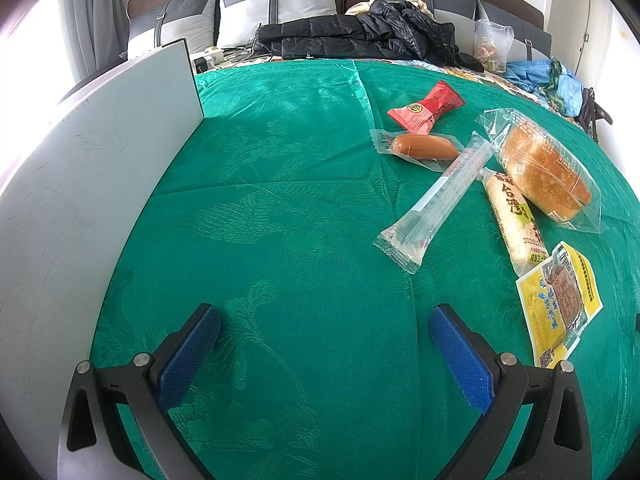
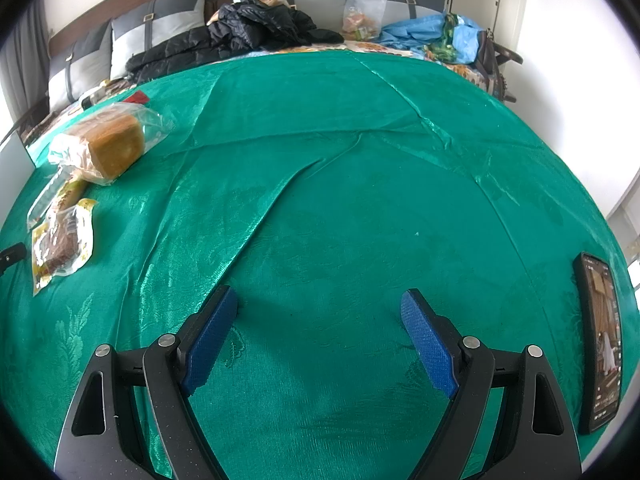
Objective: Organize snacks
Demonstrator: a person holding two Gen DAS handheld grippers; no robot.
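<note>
— Left gripper (image 1: 325, 322)?
— Spread wide, blue pads (image 1: 188, 356) apart, nothing between them. Hovering over bare green cloth (image 1: 280, 184).

— Right gripper (image 2: 319, 312)?
— Same: jaws wide open, blue pads (image 2: 430, 350) empty, green cloth (image 2: 340, 200) beneath, creased in long folds just ahead.

— Snacks, seen from the left wrist?
— All grouped ahead and to the right, well clear of the fingers. Nearest: yellow packet (image 1: 560, 304), flat on the cloth close to the right finger. Just beyond, touching or overlapping it, a pale rice-cracker roll (image 1: 512, 216) with printed characters. Beside that, a long clear-wrapped stick (image 1: 436, 200) lying diagonally, its far end over the corner of a wrapped sausage (image 1: 424, 148). Red wrapped candy (image 1: 426, 108) farthest, just behind the sausage. Bagged bread loaf (image 1: 544, 168) at the right, next to the roll.

— From the right wrist?
— Far left of view: bread loaf (image 2: 104, 148) in its clear bag, yellow packet (image 2: 60, 244) nearer, roll (image 2: 68, 196) partly hidden between them. A sliver of red (image 2: 138, 98) behind the loaf, too small to say more.

— Anything else?
— White upright panel (image 1: 100, 160) along the left edge of the cloth. Dark phone (image 2: 600, 340), screen lit, flat on the cloth right of the right gripper. Farther back: black jacket (image 1: 360, 36), grey cushions (image 1: 276, 0) against the headboard, clear plastic bag (image 1: 492, 44), blue fabric heap (image 1: 548, 76).
</note>
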